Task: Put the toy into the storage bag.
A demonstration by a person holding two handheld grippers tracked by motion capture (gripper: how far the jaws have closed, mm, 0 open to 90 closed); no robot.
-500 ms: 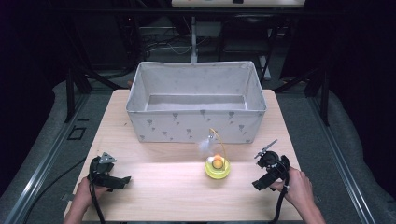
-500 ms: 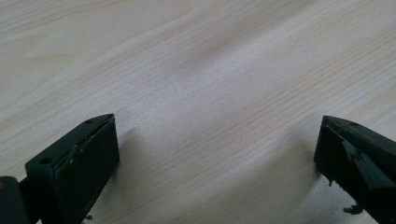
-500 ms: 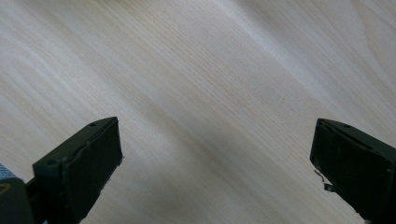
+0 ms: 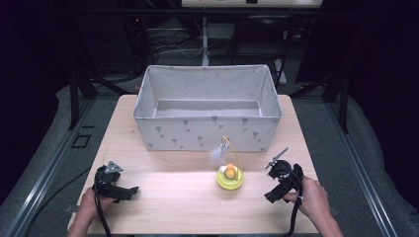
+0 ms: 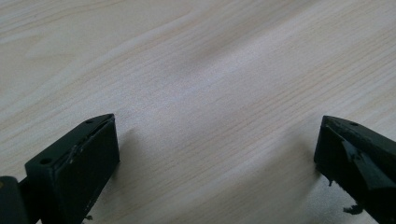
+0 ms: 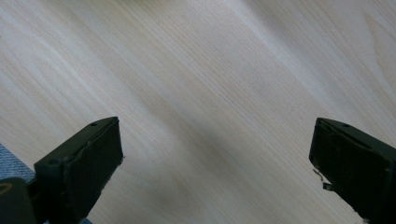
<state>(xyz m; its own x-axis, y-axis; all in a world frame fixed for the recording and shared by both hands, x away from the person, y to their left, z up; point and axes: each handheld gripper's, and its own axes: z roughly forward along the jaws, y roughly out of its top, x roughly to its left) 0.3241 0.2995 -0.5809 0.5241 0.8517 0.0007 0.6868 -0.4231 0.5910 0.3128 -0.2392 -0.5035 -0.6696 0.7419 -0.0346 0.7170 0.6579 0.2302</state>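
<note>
A small yellow round toy [image 4: 230,177] with an orange ball in its middle and a thin wire bearing a pale feather stands on the wooden table [image 4: 197,207], just in front of a grey fabric bin [image 4: 207,129]. My left gripper [image 4: 129,190] rests low on the table at the front left, held by a hand. Its jaws stand wide apart over bare wood [image 5: 215,135]. My right gripper [image 4: 269,195] sits at the front right, a short way right of the toy, also open over bare wood [image 6: 215,130]. Nothing lies between either pair of jaws.
The bin is open-topped and looks empty, taking up the back half of the table. Dark floor, metal rails [image 4: 44,168] and cables surround the table. The right gripper view catches a bit of blue-grey floor [image 6: 9,158] past the table edge.
</note>
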